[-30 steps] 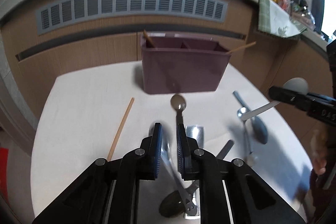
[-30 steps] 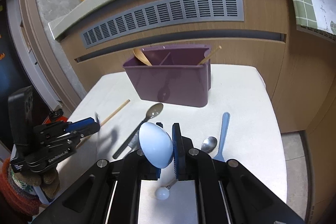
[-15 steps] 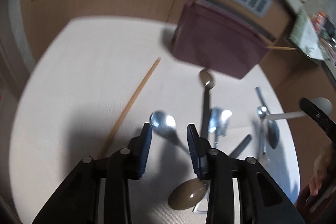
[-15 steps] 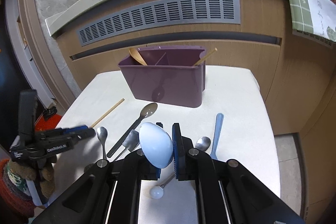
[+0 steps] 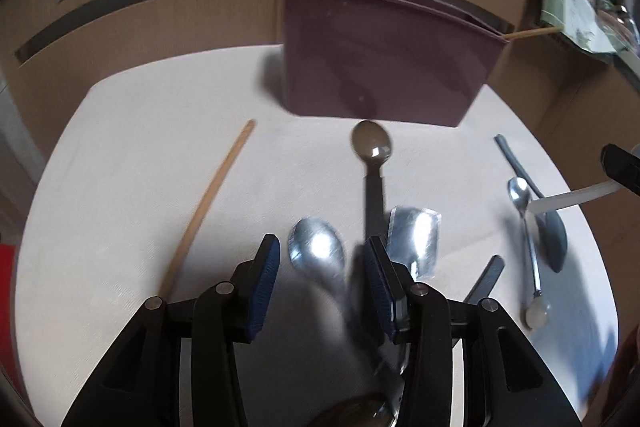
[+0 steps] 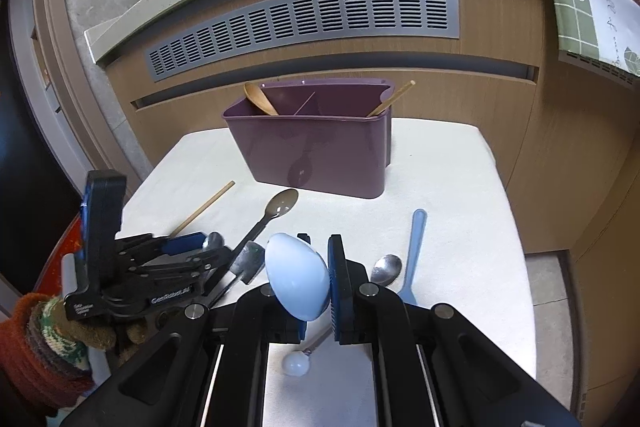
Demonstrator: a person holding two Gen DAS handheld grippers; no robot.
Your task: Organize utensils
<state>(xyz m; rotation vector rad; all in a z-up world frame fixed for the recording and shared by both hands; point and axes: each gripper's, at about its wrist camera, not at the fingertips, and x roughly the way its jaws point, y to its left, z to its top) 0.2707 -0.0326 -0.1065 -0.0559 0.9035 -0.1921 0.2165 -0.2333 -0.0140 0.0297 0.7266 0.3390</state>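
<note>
A purple utensil caddy (image 5: 384, 63) (image 6: 316, 147) stands at the table's far side with a wooden spoon (image 6: 260, 98) and a chopstick (image 6: 390, 99) in it. My left gripper (image 5: 322, 267) (image 6: 188, 245) is open low over the table, its jaws on either side of a steel spoon (image 5: 318, 253). My right gripper (image 6: 318, 263) is shut on a pale blue spoon (image 6: 298, 277), held above the table. A dark-handled spoon (image 5: 372, 147) (image 6: 282, 205) and a flat steel scoop (image 5: 414, 235) lie just ahead.
A loose wooden chopstick (image 5: 208, 203) lies at the left. A blue-grey spoon (image 6: 414, 247), a small steel spoon (image 6: 386, 269) and a white-ended one (image 6: 296, 363) lie at the right. A wooden counter with a vent grille (image 6: 304, 23) rises behind the table (image 6: 448, 211).
My left gripper has opened, dropped toward the table and now straddles the steel spoon. My right gripper keeps the pale blue spoon and has risen slightly.
</note>
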